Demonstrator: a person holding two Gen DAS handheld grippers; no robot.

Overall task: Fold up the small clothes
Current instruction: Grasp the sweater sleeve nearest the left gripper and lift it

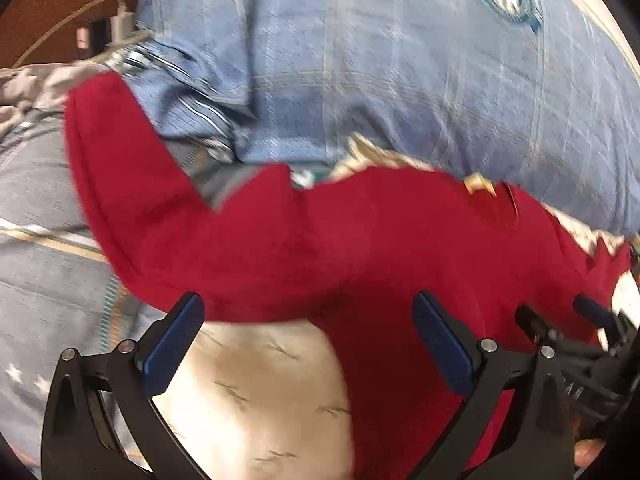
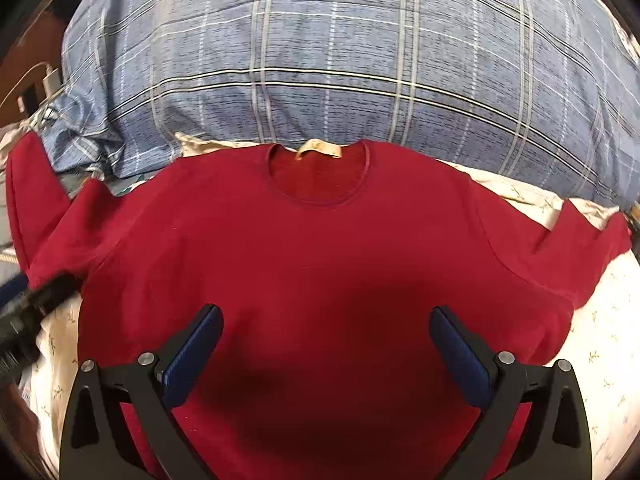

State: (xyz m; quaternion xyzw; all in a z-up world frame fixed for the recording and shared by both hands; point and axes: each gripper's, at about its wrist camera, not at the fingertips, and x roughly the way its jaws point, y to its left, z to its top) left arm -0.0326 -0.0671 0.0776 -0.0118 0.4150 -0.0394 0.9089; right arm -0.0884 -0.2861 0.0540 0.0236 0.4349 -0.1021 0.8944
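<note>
**Red sweater spread flat, both grippers spread and empty above it**

Left wrist view: the long-sleeved red knit sweater [image 1: 360, 248] lies on a cream bedsheet with small leaf prints [image 1: 256, 392], in front of the big blue plaid pillow [image 1: 400, 60]. One sleeve runs up and away past the pillow's near corner, over a grey patterned blanket [image 1: 36, 208]. The left gripper [image 1: 308, 344] hangs over the sweater's side hem with its jaws wide apart, holding nothing. The picture is blurred. The right gripper [image 1: 560, 320] shows at the sweater's far edge.

Right wrist view: the sweater lies face up, its round neckline and tan label [image 2: 320, 148] just in front of the pillow, both sleeves stretched outward. The right gripper [image 2: 326, 352] hovers over the lower chest, released, nothing between its blue pads [image 2: 192, 360].

Handling, as a judgement: the knit looks soft, limp and light, with some grip to its surface, so it should drape and sag rather than hold a shape. A pinch through one layer may drag the layer below. The shoulder seam and the hem corner on the same side look like the best holds for folding a side panel inward, sleeve first.
</note>
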